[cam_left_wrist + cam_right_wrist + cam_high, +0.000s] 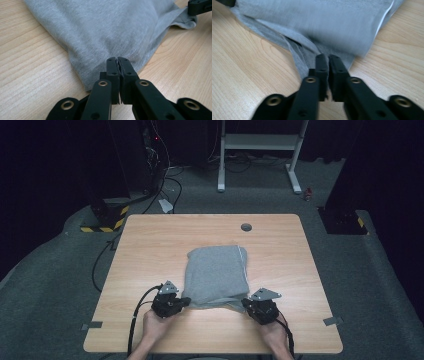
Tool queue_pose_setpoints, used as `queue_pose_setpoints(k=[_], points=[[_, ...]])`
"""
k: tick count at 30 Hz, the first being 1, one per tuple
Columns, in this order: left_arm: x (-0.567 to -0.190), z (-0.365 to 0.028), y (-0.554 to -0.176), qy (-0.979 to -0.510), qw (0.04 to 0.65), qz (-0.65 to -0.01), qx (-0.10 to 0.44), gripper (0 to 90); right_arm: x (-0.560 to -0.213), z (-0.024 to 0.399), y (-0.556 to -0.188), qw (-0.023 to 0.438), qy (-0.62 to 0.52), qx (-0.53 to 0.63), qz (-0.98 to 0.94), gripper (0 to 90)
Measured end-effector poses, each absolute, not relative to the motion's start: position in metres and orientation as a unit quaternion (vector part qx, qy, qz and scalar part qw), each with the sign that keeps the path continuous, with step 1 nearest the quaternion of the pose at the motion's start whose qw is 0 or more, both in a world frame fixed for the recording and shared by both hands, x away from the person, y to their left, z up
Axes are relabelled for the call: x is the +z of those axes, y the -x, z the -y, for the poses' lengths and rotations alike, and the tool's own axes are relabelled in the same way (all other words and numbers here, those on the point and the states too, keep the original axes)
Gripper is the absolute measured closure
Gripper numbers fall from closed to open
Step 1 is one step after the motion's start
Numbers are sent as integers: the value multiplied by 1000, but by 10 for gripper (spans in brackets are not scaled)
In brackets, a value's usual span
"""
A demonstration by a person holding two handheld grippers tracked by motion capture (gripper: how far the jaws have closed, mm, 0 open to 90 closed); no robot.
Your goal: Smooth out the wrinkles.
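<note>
Pale wood grain covers the worktop [150,245], which stands on grey carpet [45,285] in a dark room; a round grommet [246,227] sits near its far edge, and a white frame stand [260,150] stands on the floor beyond. Nothing lies between the grippers and the cloth.

A grey folded garment [216,275] lies flat at the middle of the worktop, its long axis running from the near edge toward the far edge, slightly tilted to the right at the far end. It is a soft knit, smooth on top, with a pale edge along its right side and layered hems showing at the near corners.

The left gripper [186,302] has its jaws closed on the near left corner of the garment; the right gripper [246,303] has its jaws closed on the near right corner. Each is held by a hand [156,326] coming in from the near edge.
</note>
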State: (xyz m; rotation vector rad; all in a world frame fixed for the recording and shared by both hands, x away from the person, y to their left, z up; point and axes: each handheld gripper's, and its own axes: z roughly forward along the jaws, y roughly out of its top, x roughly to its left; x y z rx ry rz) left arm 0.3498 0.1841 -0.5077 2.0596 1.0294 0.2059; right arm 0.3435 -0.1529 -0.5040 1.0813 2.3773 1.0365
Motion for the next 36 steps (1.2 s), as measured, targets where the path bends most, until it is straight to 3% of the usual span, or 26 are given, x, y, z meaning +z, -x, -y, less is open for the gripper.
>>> queue_pose_setpoints(k=[9, 13, 15, 18, 20, 21, 36], points=[[-502, -183, -351, -805, 424, -405, 90, 657, -484, 160, -344, 178, -394, 400, -808, 655], [-506, -179, -351, -813, 415, -399, 92, 665, -491, 156, -359, 187, -423, 375, -803, 607], [-509, -177, -353, -814, 414, -398, 92, 736, -498, 154, -371, 183, -441, 362, -801, 600], [-510, -176, -355, -816, 409, -397, 98, 876, -504, 152, -381, 167, -446, 353, -805, 729], [-510, -176, -355, -815, 411, -397, 94, 884, -503, 149, -381, 170, -431, 354, -813, 853], [-509, -176, -355, -814, 413, -397, 94, 886, -502, 148, -379, 172, -427, 356, -813, 873], [-493, -188, -347, -798, 441, -402, 88, 887, -469, 152, -355, 192, -397, 394, -806, 879]])
